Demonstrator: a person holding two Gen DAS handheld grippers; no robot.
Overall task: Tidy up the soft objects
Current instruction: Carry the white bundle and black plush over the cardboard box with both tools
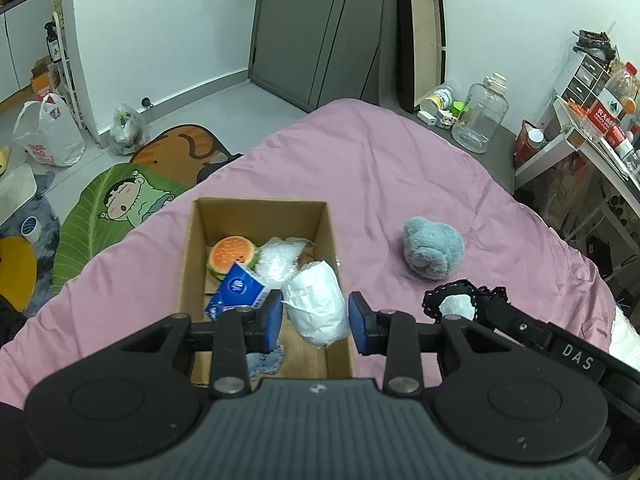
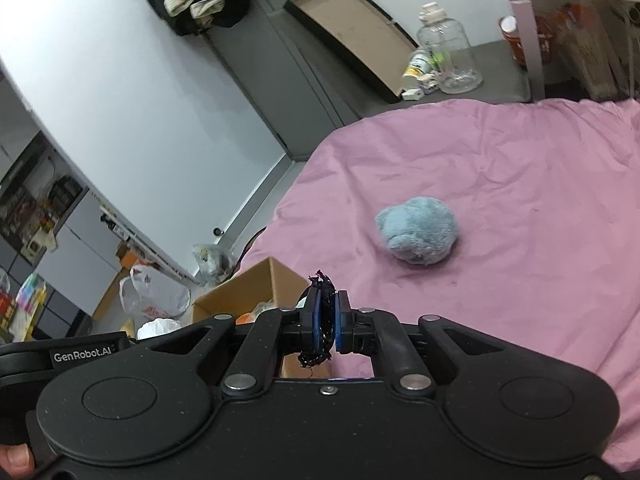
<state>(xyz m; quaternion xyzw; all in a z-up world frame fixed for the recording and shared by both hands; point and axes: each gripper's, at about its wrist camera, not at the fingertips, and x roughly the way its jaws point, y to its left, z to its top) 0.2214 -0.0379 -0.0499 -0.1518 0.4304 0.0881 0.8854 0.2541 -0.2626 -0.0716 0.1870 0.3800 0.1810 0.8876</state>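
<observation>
Nearest in the left wrist view, my left gripper (image 1: pixel 315 322) hangs above the near end of the cardboard box (image 1: pixel 188 256). Its blue fingers (image 1: pixel 273 320) stand apart on either side of a white wrapped bundle (image 1: pixel 316 306); a narrow gap shows at each side, so I judge the bundle free, resting in the box against its right wall, long axis running away from me.

My right gripper (image 2: pixel 325 322) is pinched nearly closed on a black lace-trimmed cloth (image 2: pixel 320 320), whose frayed edge sticks out above and below the pads. From the left view the same cloth (image 1: pixel 464 300) hangs just right of the box, with a white patch showing in it.

Deeper in the box lie a blue tissue pack (image 1: pixel 240 288), a clear crinkled bag (image 1: pixel 278 260) and an orange burger-shaped squishy toy (image 1: pixel 232 258); a scrap of blue cloth (image 1: pixel 264 360) sits at the near end.

Further out on the pink bedsheet (image 1: pixel 380 168), a grey-blue plush ball (image 1: pixel 432 252) lies alone, well right of the box and ahead of the right gripper. I judge the right hand nearer to it, but that hand is occupied; the held cloth must travel left over the box wall first. The left gripper and white bundle crowd that near-right corner.

Beyond the bed stand a clear jug (image 1: pixel 480 120) and a grey door (image 1: pixel 304 28).
</observation>
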